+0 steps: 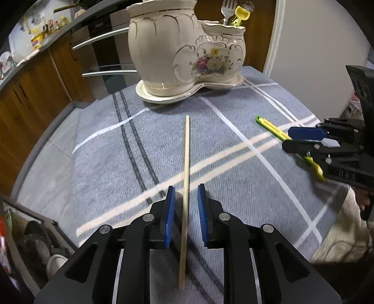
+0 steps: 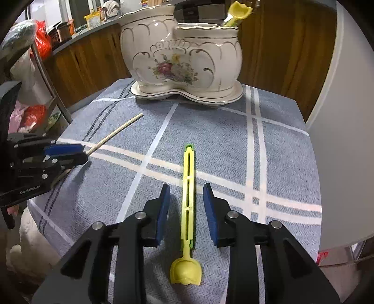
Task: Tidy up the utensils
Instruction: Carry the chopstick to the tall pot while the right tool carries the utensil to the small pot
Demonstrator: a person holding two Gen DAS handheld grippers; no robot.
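A wooden chopstick [image 1: 186, 163] lies on the blue plaid tablecloth [image 1: 233, 177], pointing toward the ceramic holder. My left gripper [image 1: 186, 193] is open and straddles it low down, with a gap on each side of the stick. A yellow-green plastic spoon [image 2: 188, 187] lies bowl toward the camera. My right gripper [image 2: 187, 189] is open around its handle, pads clear of it. The cream floral two-pot holder [image 1: 187, 51] [image 2: 182, 58] stands at the table's far end. Its smaller pot holds a metal fork [image 1: 228, 11] and a yellow spoon [image 2: 238, 11].
Each gripper shows in the other's view: the right gripper [image 1: 286, 140], the left gripper [image 2: 85, 153]. Wooden cabinets [image 1: 42, 93] with metal drawer handles lie beyond the table. A white panel [image 2: 346, 140] stands right. A cluttered rack [image 2: 35, 112] sits left. A cream fuzzy sleeve [image 1: 339, 233] is near.
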